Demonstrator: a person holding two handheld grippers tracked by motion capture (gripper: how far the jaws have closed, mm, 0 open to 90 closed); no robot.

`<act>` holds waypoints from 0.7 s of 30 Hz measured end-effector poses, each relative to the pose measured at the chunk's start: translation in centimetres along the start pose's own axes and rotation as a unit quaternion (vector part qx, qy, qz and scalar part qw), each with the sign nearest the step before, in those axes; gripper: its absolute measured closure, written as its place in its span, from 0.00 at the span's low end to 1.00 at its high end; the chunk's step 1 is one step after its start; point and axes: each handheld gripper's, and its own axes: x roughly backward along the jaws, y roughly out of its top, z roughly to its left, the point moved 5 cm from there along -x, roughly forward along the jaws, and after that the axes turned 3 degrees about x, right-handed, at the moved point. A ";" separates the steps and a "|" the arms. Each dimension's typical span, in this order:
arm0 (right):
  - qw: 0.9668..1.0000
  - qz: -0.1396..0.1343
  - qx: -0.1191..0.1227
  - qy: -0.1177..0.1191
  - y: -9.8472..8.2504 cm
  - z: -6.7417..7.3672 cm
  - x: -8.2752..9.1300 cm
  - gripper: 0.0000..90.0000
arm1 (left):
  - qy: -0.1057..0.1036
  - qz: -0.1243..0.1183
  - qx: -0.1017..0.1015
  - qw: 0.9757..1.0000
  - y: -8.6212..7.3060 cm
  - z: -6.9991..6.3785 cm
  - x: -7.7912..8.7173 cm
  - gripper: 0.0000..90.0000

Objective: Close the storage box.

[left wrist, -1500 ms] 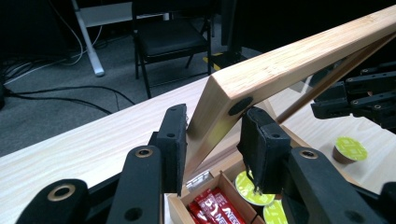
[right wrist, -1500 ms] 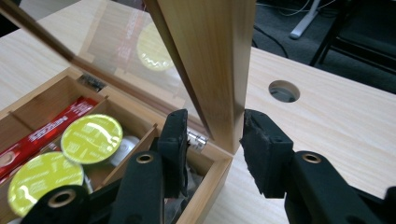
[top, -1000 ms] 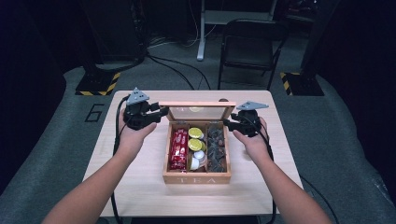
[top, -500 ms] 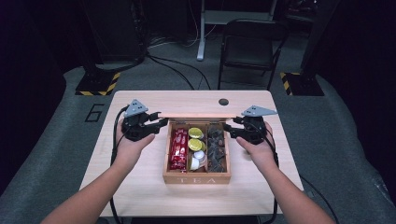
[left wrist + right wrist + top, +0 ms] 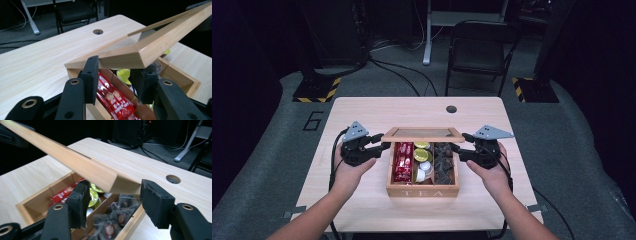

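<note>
I see the glass-paned lid (image 5: 422,133) raised aslant over the tea box (image 5: 422,190) at centre frame on the tabletop (image 5: 362,112). My left gripper (image 5: 382,146) clamps its left corner. My right gripper (image 5: 458,148) has just been opening; its jaws straddle the right corner, one pad visibly clear.

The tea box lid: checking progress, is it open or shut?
Partly open: the lid is raised at an angle above the tea box, with red packets showing beneath.
</note>
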 end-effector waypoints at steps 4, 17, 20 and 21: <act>1.000 -0.002 0.004 0.005 -0.6 0.6 0.6 0.46 | 0.004 0.004 -0.009 1.000 -1.0 -0.5 0.1 0.66; 1.000 0.013 0.014 0.010 -2.7 1.9 1.4 0.47 | 0.003 0.009 -0.008 1.000 -3.7 -1.3 0.3 0.63; 1.000 0.019 0.014 0.009 -3.4 2.1 1.4 0.46 | 0.007 0.008 -0.017 1.000 -4.3 -1.7 0.3 0.61; 1.000 0.019 0.013 0.008 -3.6 2.2 1.3 0.46 | 0.006 0.006 -0.017 1.000 -4.5 -2.0 0.3 0.61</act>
